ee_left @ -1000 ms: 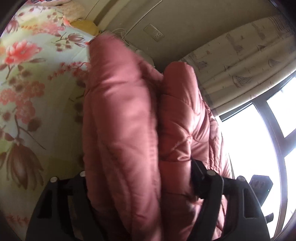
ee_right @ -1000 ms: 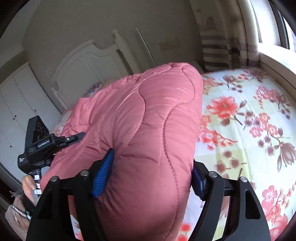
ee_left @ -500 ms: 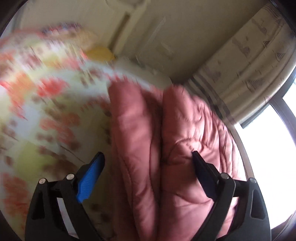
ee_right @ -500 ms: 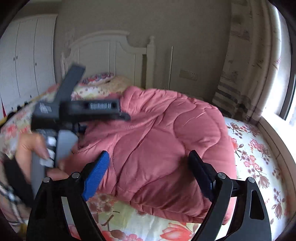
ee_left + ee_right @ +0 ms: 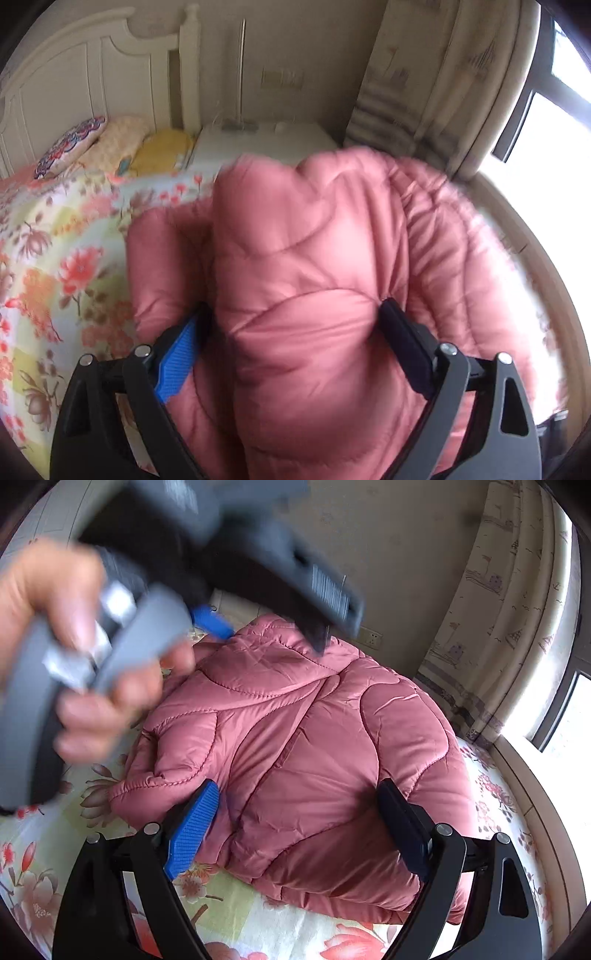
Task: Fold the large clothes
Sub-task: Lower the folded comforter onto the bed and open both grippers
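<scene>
A pink quilted puffer jacket [image 5: 303,746] lies folded in a bundle on the floral bedspread [image 5: 236,919]. My right gripper [image 5: 295,812] is open, its fingers spread wide just above the jacket's near edge, holding nothing. My left gripper [image 5: 291,328] is open too, its fingers on either side of a puffy fold of the jacket [image 5: 306,280]; the view is blurred by motion. In the right wrist view the left gripper's body and the hand holding it [image 5: 92,672] fill the upper left, over the jacket's far side.
The white headboard [image 5: 92,85] and several pillows [image 5: 110,147] stand at the bed's head. A white bedside cabinet [image 5: 266,140] sits next to it. Curtains [image 5: 517,627] and a window sill [image 5: 535,794] run along the right side of the bed.
Both grippers let go of the jacket and opened. The jacket dropped onto the bed as a folded bundle. The left gripper swung over it, close in front of the right camera.
</scene>
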### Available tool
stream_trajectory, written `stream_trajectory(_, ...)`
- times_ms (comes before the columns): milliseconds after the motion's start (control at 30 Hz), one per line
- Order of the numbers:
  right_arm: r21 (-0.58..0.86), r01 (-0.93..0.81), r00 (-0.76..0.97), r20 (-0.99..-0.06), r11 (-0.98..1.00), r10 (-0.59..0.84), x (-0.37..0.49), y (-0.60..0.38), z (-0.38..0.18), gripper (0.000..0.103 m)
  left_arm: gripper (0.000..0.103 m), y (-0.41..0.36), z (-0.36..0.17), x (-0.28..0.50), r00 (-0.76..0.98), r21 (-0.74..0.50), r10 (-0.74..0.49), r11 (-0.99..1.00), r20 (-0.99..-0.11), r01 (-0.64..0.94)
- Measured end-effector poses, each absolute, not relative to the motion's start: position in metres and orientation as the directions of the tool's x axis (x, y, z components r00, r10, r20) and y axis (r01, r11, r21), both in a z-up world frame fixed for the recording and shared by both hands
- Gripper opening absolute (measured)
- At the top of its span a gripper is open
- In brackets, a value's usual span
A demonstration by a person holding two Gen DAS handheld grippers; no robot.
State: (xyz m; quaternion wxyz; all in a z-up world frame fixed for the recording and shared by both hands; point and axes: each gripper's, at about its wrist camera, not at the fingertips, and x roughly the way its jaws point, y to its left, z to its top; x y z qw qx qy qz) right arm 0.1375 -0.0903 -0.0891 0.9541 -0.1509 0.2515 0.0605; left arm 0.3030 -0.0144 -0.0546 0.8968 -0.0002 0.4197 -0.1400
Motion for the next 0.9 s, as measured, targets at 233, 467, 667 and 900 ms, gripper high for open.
stream_trajectory(233,-0.231,-0.23,0.854,-0.514,0.945,0.081,0.127,-0.094,-0.076,0.087,0.097,0.01,-0.023,0.283,0.662,-0.092,-0.174,0.983,-0.73,0.157)
stream_trajectory(467,0.031,-0.371,0.876,-0.322,0.928,0.361,0.044,-0.152,0.007,0.088,0.101,0.04,0.095,0.165,0.937,0.044,-0.014,0.999,-0.349,0.032)
stream_trajectory(667,0.175,-0.233,0.956,-0.137,0.957,0.258,-0.013,-0.214,0.058,0.099,0.101,0.048,0.133,0.045,0.997,0.02,-0.02,1.0,-0.069,0.022)
stream_trajectory(900,0.156,-0.082,0.953,-0.276,0.984,0.123,-0.017,-0.217,0.043,0.099,0.101,0.04,0.092,0.011,0.974,-0.001,-0.015,1.0,-0.226,0.015)
